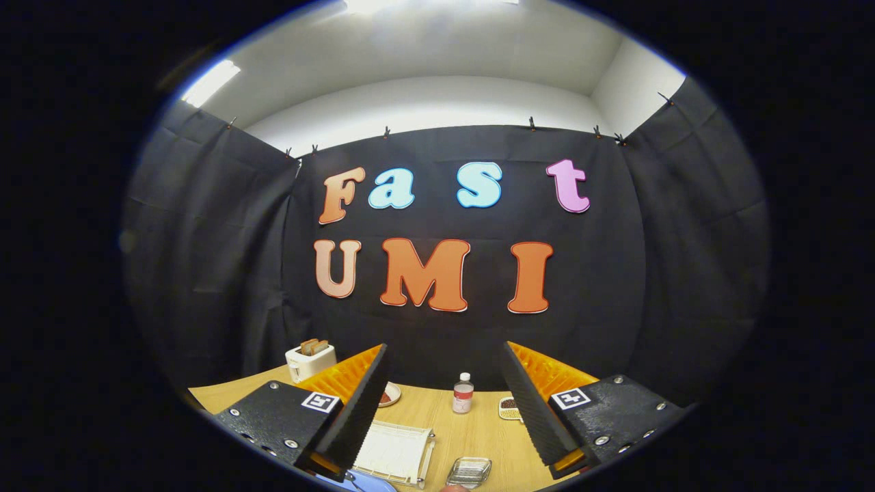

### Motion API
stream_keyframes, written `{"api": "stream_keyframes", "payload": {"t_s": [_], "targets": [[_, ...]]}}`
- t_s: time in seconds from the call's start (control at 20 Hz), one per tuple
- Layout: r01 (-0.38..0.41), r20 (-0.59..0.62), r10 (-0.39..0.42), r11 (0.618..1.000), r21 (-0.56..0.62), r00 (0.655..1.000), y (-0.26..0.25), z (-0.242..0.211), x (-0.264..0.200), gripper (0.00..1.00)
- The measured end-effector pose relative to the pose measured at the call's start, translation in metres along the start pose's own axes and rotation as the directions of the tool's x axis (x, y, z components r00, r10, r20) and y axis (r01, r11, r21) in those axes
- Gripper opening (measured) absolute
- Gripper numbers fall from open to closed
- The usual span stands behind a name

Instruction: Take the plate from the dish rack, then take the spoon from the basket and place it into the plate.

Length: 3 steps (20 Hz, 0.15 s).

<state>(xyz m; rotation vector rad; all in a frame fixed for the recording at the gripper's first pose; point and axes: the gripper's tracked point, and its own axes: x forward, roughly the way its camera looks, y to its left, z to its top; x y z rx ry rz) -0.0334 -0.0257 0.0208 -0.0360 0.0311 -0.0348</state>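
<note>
Markers and labels: no legible words or numbers.
Each finger of the gripper [445, 346], spread wide with nothing between them, bears a square black-and-white marker [320, 402], pattern only; the small bottle [463, 394] beyond them has a label too small to read.

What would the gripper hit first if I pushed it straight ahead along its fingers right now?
Likely nothing on the table. The open gripper is raised and aimed at the booth's black cloth wall. The small bottle stands between and beyond the fingers, but seems below that line, though depth is unclear. The wall would probably come first.
</note>
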Motion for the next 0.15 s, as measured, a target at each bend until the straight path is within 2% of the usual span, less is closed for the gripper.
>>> {"api": "stream_keyframes", "payload": {"t_s": [0.15], "targets": [[0.02, -0.007, -0.02, 0.999, 0.047, 1.0, -0.0076, -0.0004, 0.0026, 0.97]]}}
